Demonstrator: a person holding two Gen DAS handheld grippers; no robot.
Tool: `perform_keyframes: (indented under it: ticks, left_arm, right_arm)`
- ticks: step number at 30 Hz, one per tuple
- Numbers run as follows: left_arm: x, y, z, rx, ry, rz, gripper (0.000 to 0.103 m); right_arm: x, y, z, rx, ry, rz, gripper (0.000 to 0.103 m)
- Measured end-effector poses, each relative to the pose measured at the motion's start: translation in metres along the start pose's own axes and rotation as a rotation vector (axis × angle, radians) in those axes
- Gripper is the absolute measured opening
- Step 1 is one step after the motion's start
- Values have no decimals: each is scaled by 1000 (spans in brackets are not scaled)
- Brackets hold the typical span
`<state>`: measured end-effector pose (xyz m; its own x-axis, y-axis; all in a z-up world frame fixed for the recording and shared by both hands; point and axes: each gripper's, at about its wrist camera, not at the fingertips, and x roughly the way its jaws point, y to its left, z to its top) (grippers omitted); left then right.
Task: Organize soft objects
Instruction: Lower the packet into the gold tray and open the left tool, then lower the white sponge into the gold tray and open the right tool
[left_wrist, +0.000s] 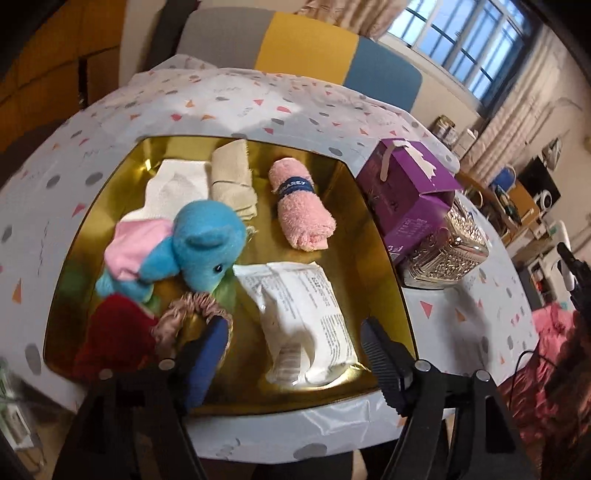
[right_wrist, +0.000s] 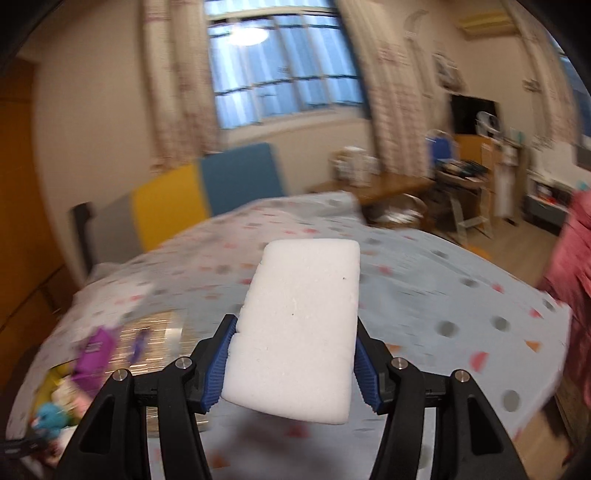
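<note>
A gold tray (left_wrist: 373, 229) on the table holds a blue plush elephant (left_wrist: 207, 243), a rolled pink towel (left_wrist: 301, 206), folded white (left_wrist: 177, 188) and beige cloths (left_wrist: 231, 173), a white wipes packet (left_wrist: 306, 314), a scrunchie (left_wrist: 184, 314) and a red soft thing (left_wrist: 114, 332). My left gripper (left_wrist: 291, 350) is open above the tray's near edge, over the packet. My right gripper (right_wrist: 291, 358) is shut on a white sponge block (right_wrist: 299, 328), held above the table. The tray and elephant (right_wrist: 50, 415) show blurred at the lower left of the right wrist view.
A purple box (left_wrist: 406, 195) and a silver ornate box (left_wrist: 447, 251) stand right of the tray. A patterned cloth (left_wrist: 240, 103) covers the table. A chair with grey, yellow and blue panels (left_wrist: 306, 44) stands behind it. Pink fabric (left_wrist: 554, 354) lies at the right.
</note>
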<state>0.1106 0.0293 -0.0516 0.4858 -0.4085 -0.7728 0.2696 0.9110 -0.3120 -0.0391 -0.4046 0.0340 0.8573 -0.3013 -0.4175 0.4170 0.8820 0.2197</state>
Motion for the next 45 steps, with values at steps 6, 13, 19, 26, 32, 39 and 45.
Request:
perform_keyframes:
  ticks: [6, 13, 19, 26, 32, 39, 45]
  left_arm:
    - [-20, 12, -4, -19, -67, 29, 83]
    - [-29, 37, -9, -82, -88, 62, 86]
    - [-38, 59, -13, -146, -102, 63, 87]
    - [-45, 80, -17, -200, -112, 60, 87]
    - [-46, 90, -21, -227, -107, 72, 87]
    - [-48, 91, -20, -244, -112, 60, 87]
    - [-52, 88, -19, -241, -125, 58, 87]
  right_arm:
    - [-26, 111, -9, -201, 20, 275, 59]
    - [-18, 236, -56, -417, 154, 459, 59]
    - [18, 306, -89, -483, 317, 539, 60]
    - [82, 350, -124, -525, 472, 462, 60]
    - [110, 371, -142, -543, 572, 457, 60]
    - [137, 372, -159, -422, 726, 540, 63]
    - [153, 355, -156, -405, 724, 423, 63]
